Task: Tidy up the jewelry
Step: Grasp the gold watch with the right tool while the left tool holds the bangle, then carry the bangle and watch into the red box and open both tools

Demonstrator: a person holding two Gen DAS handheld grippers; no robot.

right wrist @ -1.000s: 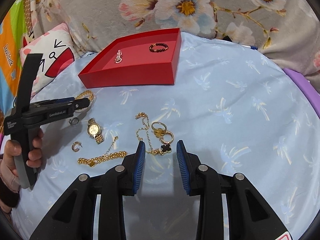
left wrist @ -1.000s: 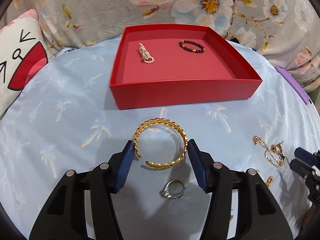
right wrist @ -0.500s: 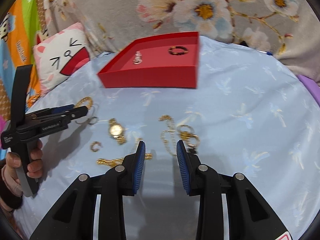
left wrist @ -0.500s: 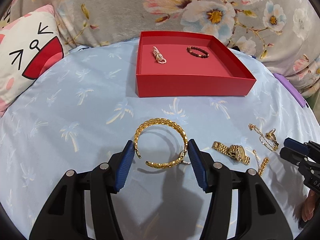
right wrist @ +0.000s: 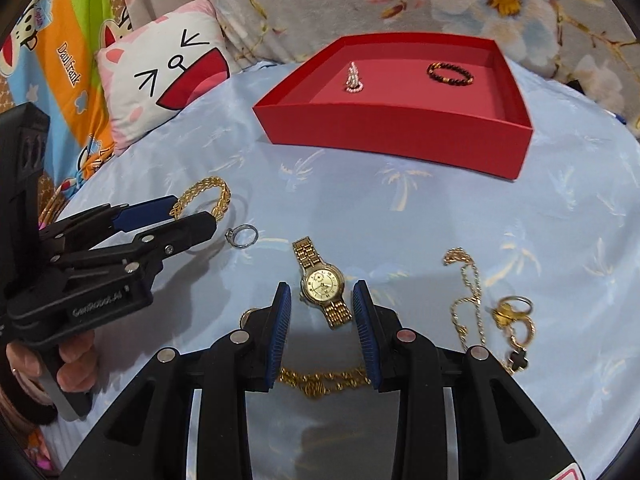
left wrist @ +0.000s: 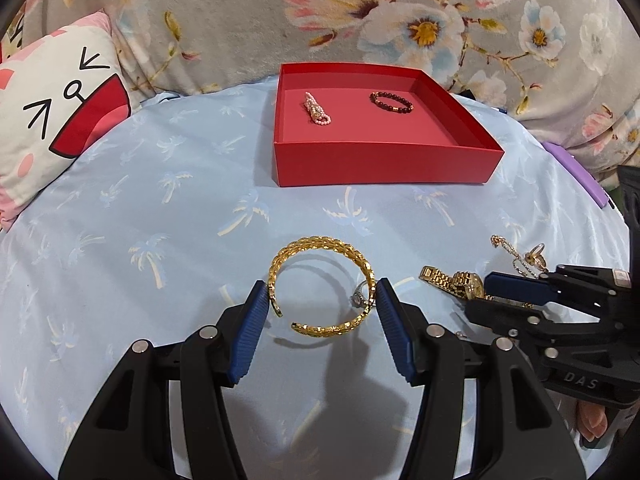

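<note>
My left gripper [left wrist: 322, 298] is shut on a gold open bangle [left wrist: 320, 250] and holds it above the blue cloth; it also shows in the right wrist view [right wrist: 188, 216] with the bangle [right wrist: 218, 196]. My right gripper [right wrist: 322, 304] is open, its pads on either side of a gold watch [right wrist: 322, 282] that lies on the cloth. The red tray [left wrist: 384, 158] at the back holds a pearl piece [left wrist: 316, 110] and a dark bead bracelet [left wrist: 391, 102].
A silver ring [right wrist: 242, 235], a gold chain bracelet [right wrist: 324, 380], a gold necklace [right wrist: 468, 296] and gold rings [right wrist: 514, 314] lie on the cloth. A cat pillow [right wrist: 168, 68] lies left; a flowered blanket [left wrist: 400, 12] is behind the tray.
The left gripper has lifted the bangle up and back from the tray. The right gripper has moved left over the watch and opened wider.
</note>
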